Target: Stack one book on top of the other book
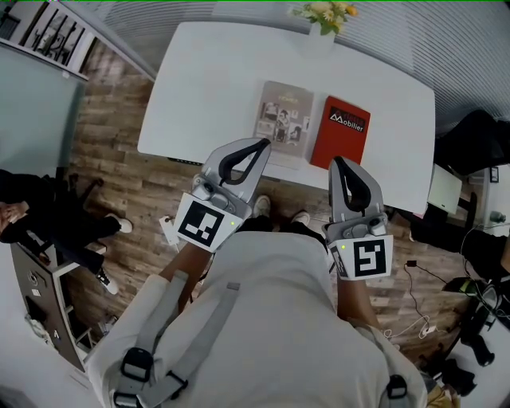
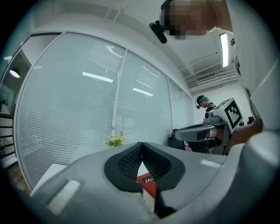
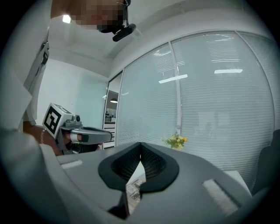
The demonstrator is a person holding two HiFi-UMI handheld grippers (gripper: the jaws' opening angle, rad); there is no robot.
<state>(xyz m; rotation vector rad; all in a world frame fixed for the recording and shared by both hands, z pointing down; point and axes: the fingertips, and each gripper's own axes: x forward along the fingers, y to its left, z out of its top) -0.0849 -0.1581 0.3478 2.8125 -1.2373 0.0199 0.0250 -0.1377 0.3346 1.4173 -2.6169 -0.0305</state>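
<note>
left tool (image 1: 261, 143), right tool (image 1: 337, 161) closed, empty; grey book (image 1: 284, 121) beside red book (image 1: 341, 131)

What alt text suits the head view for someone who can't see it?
From above, a grey picture-covered book and a red book lie side by side, unstacked, on a white table. The left hand-held gripper and right hand-held gripper, both shut and empty, point toward them from the near side. Yellow flowers stand at the far edge.

left claw (image 2: 141, 145): closed, empty | red book (image 2: 148, 183): below tips, mostly hidden, seemingly flat | flowers (image 2: 115, 140): beyond
</note>
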